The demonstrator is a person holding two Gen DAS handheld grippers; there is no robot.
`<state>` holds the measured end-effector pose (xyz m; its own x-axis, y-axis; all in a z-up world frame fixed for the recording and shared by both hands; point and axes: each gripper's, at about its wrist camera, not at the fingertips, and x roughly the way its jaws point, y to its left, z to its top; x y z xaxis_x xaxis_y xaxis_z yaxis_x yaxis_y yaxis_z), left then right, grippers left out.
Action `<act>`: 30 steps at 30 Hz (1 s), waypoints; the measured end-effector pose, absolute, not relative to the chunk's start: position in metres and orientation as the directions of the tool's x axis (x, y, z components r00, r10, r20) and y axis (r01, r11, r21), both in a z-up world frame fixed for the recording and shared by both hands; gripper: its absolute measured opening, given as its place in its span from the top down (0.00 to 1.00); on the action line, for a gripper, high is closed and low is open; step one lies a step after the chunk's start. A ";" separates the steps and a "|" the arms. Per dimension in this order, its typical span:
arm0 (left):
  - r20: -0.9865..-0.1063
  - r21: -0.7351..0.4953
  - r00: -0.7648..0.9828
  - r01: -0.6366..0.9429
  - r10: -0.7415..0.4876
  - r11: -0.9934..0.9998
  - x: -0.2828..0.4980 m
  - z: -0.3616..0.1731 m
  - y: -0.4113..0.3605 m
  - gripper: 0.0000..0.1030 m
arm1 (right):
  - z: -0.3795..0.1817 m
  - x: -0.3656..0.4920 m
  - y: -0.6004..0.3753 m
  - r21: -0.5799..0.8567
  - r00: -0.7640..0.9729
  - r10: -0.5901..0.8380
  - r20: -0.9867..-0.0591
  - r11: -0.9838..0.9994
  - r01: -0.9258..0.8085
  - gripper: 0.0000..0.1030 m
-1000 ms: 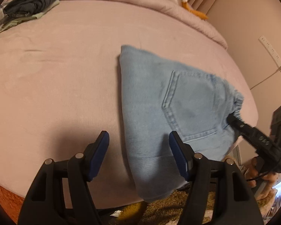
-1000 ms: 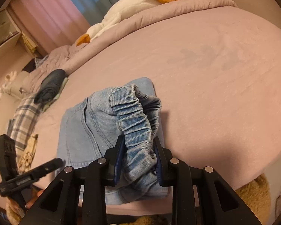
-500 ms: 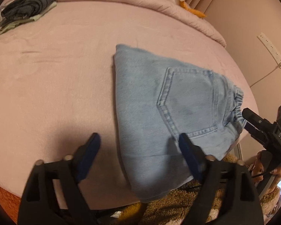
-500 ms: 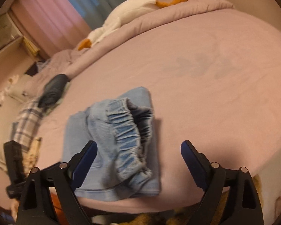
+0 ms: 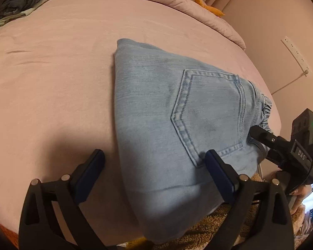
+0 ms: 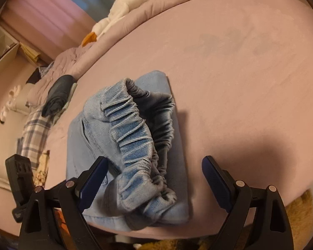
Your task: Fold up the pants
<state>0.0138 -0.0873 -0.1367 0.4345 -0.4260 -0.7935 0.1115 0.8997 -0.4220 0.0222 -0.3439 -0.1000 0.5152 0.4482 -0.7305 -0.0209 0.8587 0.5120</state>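
Pants of light blue denim (image 5: pixel 177 112) lie folded into a compact, thick rectangle near the front edge of the bed covered in a pale pink sheet (image 5: pixel 52 83), with one end hanging slightly over that edge above a brown fuzzy rug (image 5: pixel 219 225). A stitched back pocket (image 5: pixel 210 112) faces up, and the gathered elastic waistband (image 6: pixel 133 137) sits bunched and partly raised on top of the layers at the right end, its opening gaping rather than lying flat.

The left tool (image 5: pixel 154 173) hovers with its blue-padded fingers spread wide, straddling the near corner of the bundle and gripping nothing. The right tool (image 6: pixel 154 175) is likewise wide apart, its pads on either side of the waistband without closing on it.

Judging by the shape, the main folds look finished: the legs appear tucked beneath and the bundle holds itself together. What seems left is minor: pressing the puffed waistband down so the stack lies even, and perhaps nudging the bundle fully onto the mattress. A dark folded garment (image 6: pixel 58 95) rests on other folded clothes well apart, farther up the bed.
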 end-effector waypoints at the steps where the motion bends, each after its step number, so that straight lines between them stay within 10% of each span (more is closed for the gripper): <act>1: -0.794 -0.420 0.436 0.112 -0.425 0.900 0.016 -0.136 -0.089 0.05 | -0.099 0.023 -0.343 0.510 0.517 0.450 -0.728 0.860 -0.031 0.12; 8: -0.798 -0.441 0.414 0.093 -0.438 0.892 0.036 -0.135 -0.098 0.09 | -0.102 0.034 -0.339 0.560 0.497 0.519 -0.696 0.825 -0.077 0.12; 22: -0.771 -0.500 0.433 0.043 -0.467 0.865 0.036 -0.124 -0.100 0.69 | -0.077 0.020 -0.296 0.400 0.568 0.396 -0.721 0.908 -0.124 0.47; 30: -0.723 -0.495 0.512 0.085 -0.464 0.865 0.004 -0.081 -0.091 0.70 | -0.042 0.006 -0.270 0.353 0.600 0.411 -0.686 0.910 -0.220 0.49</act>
<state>0.0035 -0.0910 -0.0810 0.5122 -0.4635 -0.7230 0.0847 0.8650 -0.4945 0.0057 -0.2702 -0.0425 0.6001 0.4112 -0.6862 -0.2196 0.9095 0.3530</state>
